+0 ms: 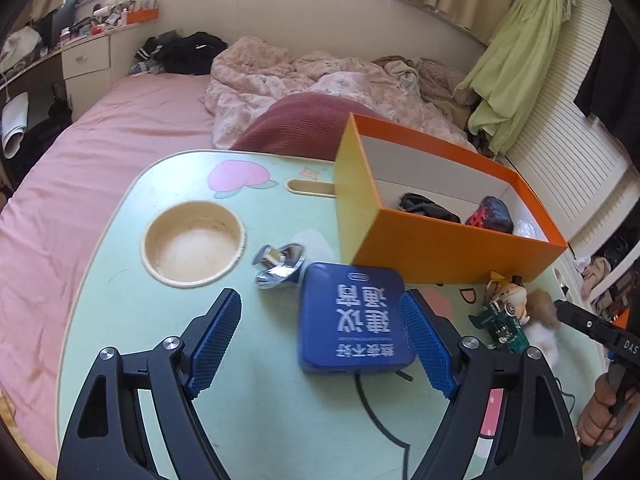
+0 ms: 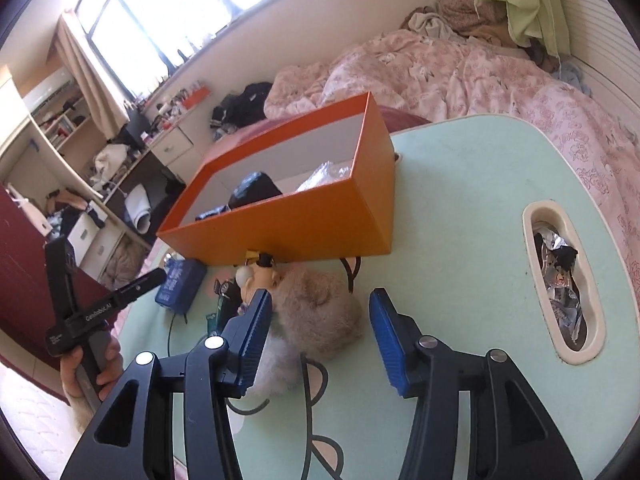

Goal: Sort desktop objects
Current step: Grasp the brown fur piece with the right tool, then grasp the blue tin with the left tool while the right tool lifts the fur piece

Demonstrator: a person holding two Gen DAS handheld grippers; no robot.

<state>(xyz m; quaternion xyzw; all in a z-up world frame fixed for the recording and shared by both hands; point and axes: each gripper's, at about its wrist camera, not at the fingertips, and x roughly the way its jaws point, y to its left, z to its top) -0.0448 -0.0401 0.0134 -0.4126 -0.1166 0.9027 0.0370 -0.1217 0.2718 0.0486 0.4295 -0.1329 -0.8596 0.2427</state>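
Observation:
A flat blue case (image 1: 352, 316) with white characters and a black cable lies on the mint-green lap table (image 1: 132, 320). My left gripper (image 1: 320, 300) stands open astride it: the right pad is close to the case's edge and the left pad is well clear. In the right wrist view a fluffy beige pom-pom (image 2: 320, 312) lies between the fingers of my right gripper (image 2: 320, 294), which is open; the left pad brushes the fur and the right pad is apart from it. An open orange box (image 1: 440, 248) (image 2: 300, 220) holds dark items and clear plastic.
A shiny silver object (image 1: 280, 266) lies beside the round cup recess (image 1: 194, 240). A small figure (image 2: 260, 276) and a green toy car (image 1: 500, 320) sit in front of the box. A slot (image 2: 560, 284) in the table holds foil wrappers. Bedding surrounds the table.

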